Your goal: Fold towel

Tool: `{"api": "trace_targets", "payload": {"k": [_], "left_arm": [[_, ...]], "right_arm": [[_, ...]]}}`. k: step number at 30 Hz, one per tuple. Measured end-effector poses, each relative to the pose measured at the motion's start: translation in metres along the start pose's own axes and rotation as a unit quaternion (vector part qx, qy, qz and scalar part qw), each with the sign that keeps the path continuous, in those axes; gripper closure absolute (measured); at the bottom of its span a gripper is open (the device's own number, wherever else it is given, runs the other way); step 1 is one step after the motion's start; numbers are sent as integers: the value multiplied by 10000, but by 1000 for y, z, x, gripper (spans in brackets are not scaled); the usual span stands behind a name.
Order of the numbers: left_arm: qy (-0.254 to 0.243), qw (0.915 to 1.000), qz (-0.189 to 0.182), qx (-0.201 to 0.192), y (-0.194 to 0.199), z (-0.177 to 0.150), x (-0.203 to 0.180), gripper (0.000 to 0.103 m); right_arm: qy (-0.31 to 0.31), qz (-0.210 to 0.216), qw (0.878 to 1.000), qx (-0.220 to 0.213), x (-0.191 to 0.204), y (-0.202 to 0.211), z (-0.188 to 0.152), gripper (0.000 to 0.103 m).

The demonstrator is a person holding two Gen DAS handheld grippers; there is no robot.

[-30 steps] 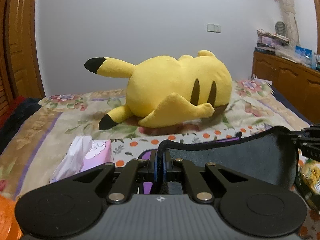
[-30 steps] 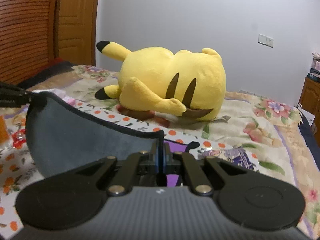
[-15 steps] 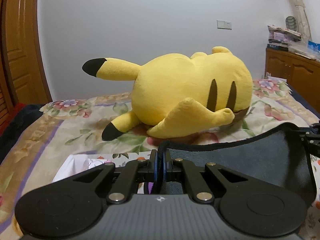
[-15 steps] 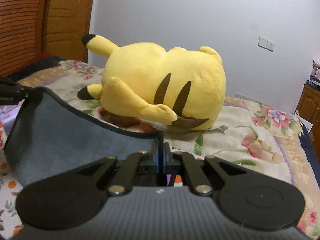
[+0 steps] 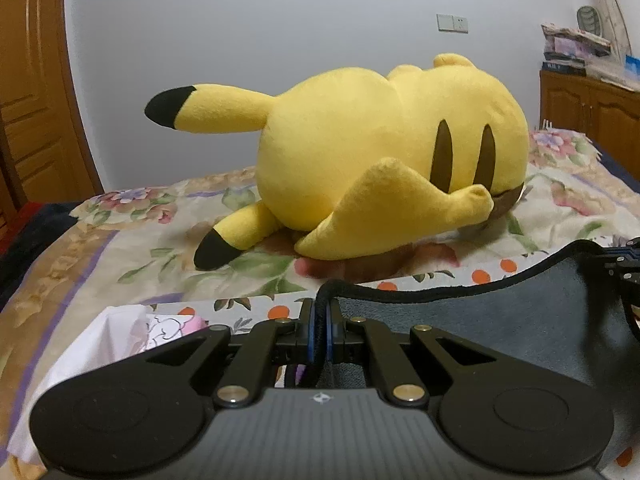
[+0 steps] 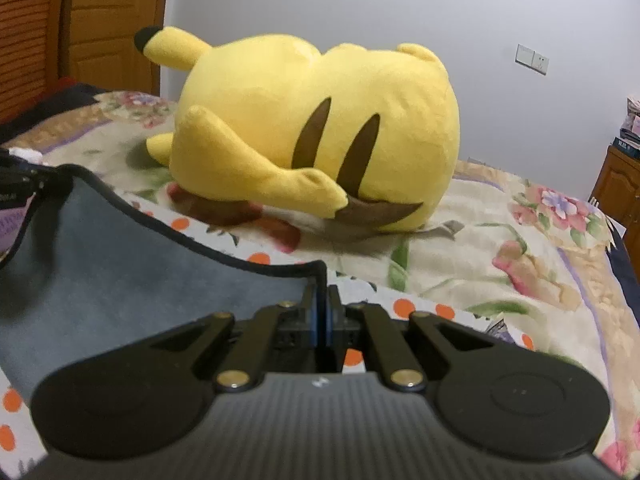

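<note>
1. Left gripper (image 5: 320, 312): jaws pressed together on one corner of the grey towel (image 5: 500, 320); the black-trimmed hem runs up between the blue pads.
2. Right gripper (image 6: 321, 300): jaws likewise pinched on the opposite corner of the towel (image 6: 120, 264), the trimmed corner standing just above the pads.
3. Towel position: held up off the bed (image 5: 100, 248) between the two grippers. Its top hem sags in a shallow curve from one corner to the other. The grey face spreads to the right in the left wrist view and to the left in the right wrist view.
4. Each view catches the other gripper at the frame edge, holding the far corner; detail there is too small to read.
5. Beyond the towel: a yellow plush toy (image 5: 384, 152) lies on its side on the floral bedspread, black-tipped ears pointing toward the wooden door (image 6: 112, 20).
6. Near the left gripper, lower left: a white and pink tissue pack (image 5: 132, 332) on the bed.
7. Wooden cabinet (image 5: 592, 108) at far right, with papers stacked on top.
</note>
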State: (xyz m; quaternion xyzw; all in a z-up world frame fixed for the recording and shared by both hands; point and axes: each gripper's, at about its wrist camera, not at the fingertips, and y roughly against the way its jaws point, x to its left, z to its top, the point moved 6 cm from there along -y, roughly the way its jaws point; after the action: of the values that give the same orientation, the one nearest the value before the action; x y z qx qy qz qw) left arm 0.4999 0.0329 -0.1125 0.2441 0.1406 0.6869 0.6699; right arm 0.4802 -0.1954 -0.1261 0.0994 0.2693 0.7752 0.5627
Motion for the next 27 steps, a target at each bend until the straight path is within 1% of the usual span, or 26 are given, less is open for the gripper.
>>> {"api": "trace_targets", "payload": {"k": [5,7,8,10,11,12,13,15,20,25,27], "left_arm": [[-20,10000,-3,54,-6,-3,-3,76],[21,10000,-23,74,-6,-4,-3,75],[42,10000,-27,79,-6,-5,-3,72],[55,9999,-25,85,-4,-8,-4,63],[62,9999,-29,95,-3,-9,-4,60],[79,9999,-40,105,-2,-10,-5,52],[110,9999,-62,112,0,-11,-5,45],[167,9997,-128,118,7,-14,-7,38],[146,9996,-201,162,27,-17,-13,34],[152,9995,-244,101,62,-15,-16,24],[134,9996,-241,79,76,-14,-17,20]], "right_arm": [[-53,-5,10000,75,2,-6,-3,98],[-71,-51,9999,81,1,-7,-3,95],[-99,-57,9999,77,0,-6,-3,89],[-184,-89,9998,73,-2,-4,-3,75],[-225,-107,9997,58,-3,-2,-3,62],[-265,-111,9996,34,-3,0,-4,57],[-302,-92,9995,3,-3,3,-4,57],[-346,-60,9994,-7,-2,10,-4,57],[-471,80,9988,-86,7,35,-3,57],[-645,208,9975,-189,13,71,-1,56],[-662,215,9973,-239,14,87,-1,51]]}}
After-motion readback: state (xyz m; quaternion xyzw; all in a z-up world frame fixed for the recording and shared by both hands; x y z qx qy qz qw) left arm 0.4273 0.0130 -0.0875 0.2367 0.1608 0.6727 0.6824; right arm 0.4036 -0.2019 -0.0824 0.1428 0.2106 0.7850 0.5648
